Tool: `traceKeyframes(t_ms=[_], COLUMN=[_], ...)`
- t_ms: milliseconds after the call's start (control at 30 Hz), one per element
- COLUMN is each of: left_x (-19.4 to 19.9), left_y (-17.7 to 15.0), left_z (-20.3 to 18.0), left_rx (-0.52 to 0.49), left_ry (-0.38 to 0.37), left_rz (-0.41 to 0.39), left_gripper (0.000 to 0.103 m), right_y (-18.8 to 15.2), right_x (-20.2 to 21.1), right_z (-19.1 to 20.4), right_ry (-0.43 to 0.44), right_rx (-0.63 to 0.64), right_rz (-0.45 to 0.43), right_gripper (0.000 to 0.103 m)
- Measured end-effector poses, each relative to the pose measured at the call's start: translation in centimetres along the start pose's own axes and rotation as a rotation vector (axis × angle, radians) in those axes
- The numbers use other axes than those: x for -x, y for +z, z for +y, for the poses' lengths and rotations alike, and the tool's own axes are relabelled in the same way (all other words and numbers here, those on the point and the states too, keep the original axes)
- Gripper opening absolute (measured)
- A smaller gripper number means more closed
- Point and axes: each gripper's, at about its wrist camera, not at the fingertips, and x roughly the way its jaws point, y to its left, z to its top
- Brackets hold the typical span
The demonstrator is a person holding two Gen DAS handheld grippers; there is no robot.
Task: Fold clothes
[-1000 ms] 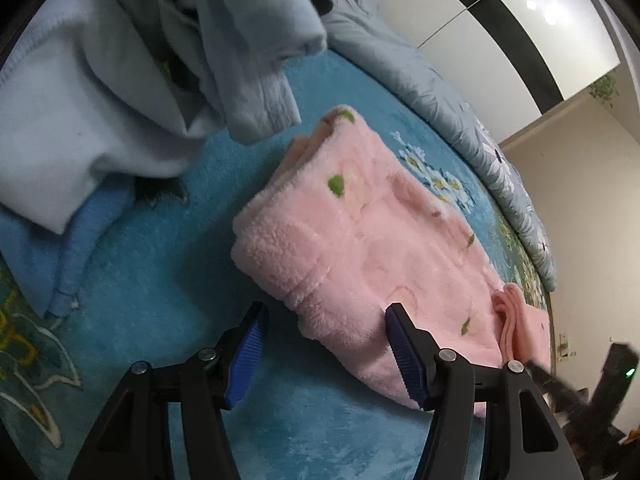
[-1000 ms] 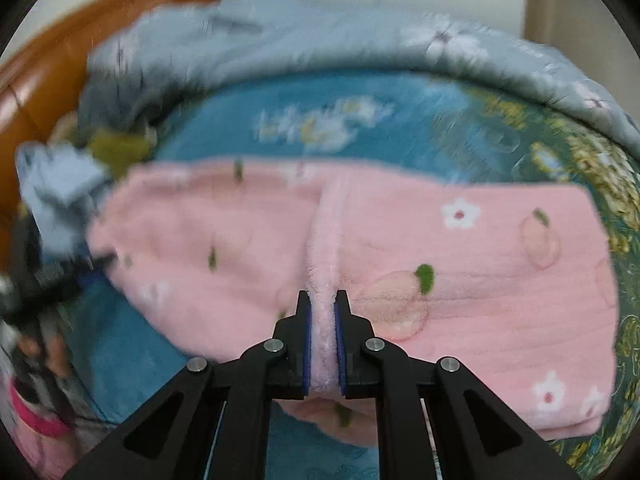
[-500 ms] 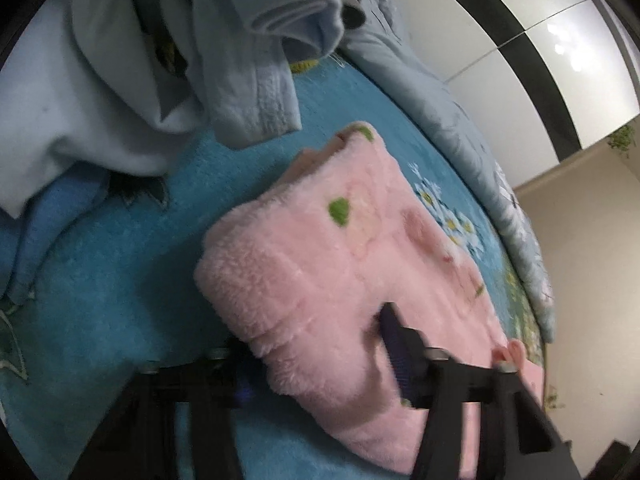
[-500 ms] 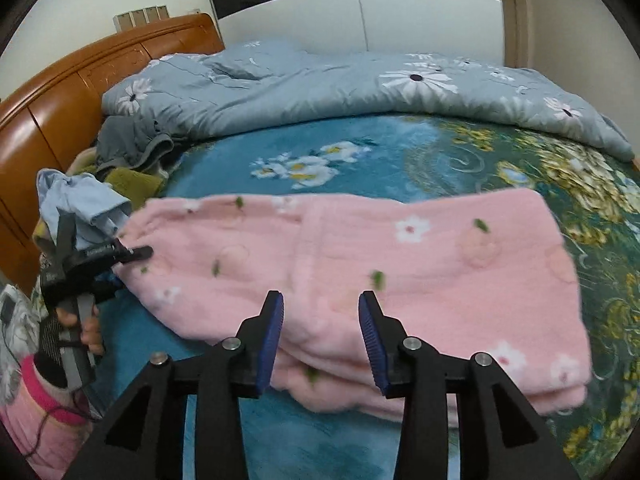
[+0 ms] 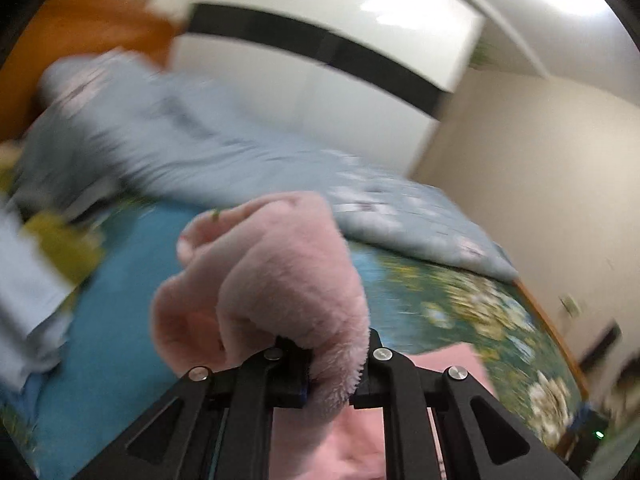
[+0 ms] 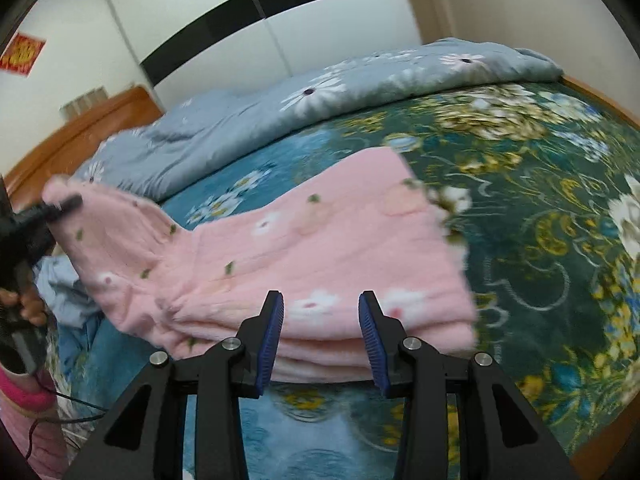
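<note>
A pink fleece garment (image 6: 320,256) with flower and peach prints lies folded on the bed. Its left end is raised off the cover. My left gripper (image 5: 336,364) has that bunched end (image 5: 280,280) pinched between its jaws, which are still closing. The right wrist view shows the left gripper (image 6: 60,204) at the far left, held by a hand (image 6: 28,304). My right gripper (image 6: 322,332) is open at the garment's near edge, with nothing between its blue pads (image 6: 272,332).
A grey-blue flowered quilt (image 6: 320,96) is heaped along the far side of the bed. Light blue clothes (image 5: 24,288) lie piled at the left near the wooden headboard (image 6: 100,120). The teal flowered bedcover (image 6: 540,240) stretches to the right.
The left gripper closed on the garment's end and lifted it off the bed. The right gripper let go of the fold, opened and shifted along the near edge.
</note>
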Motion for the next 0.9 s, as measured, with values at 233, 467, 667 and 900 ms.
traceKeyframes(t_ms=[233, 467, 667, 900], left_x=[-8.7, -14.4, -12.8, -7.2], left_y=[-5.1, -14.0, -16.3, -13.9], left_z=[-13.7, -16.7, -18.4, -15.0], left_rx=[-0.231, -0.306, -0.400, -0.309], left_ry=[-0.148, -0.123, -0.165, -0.322], left_rz=[0.199, 0.441, 0.480, 0.411], left_gripper=[0.013, 0.013, 0.039, 0.063], right_y=[-0.6, -2.5, -2.5, -1.1], right_x=[1.4, 1.9, 1.1, 1.6], right_z=[-5.1, -9.2, -10.2, -7.8], right_ry=[-0.016, -0.044, -0.013, 0.043], right_rx=[-0.093, -0.183, -0.228, -0.185], right_rz=[-0.041, -0.028, -0.025, -0.065], right_gripper=[0.040, 0.040, 0.040, 0.040])
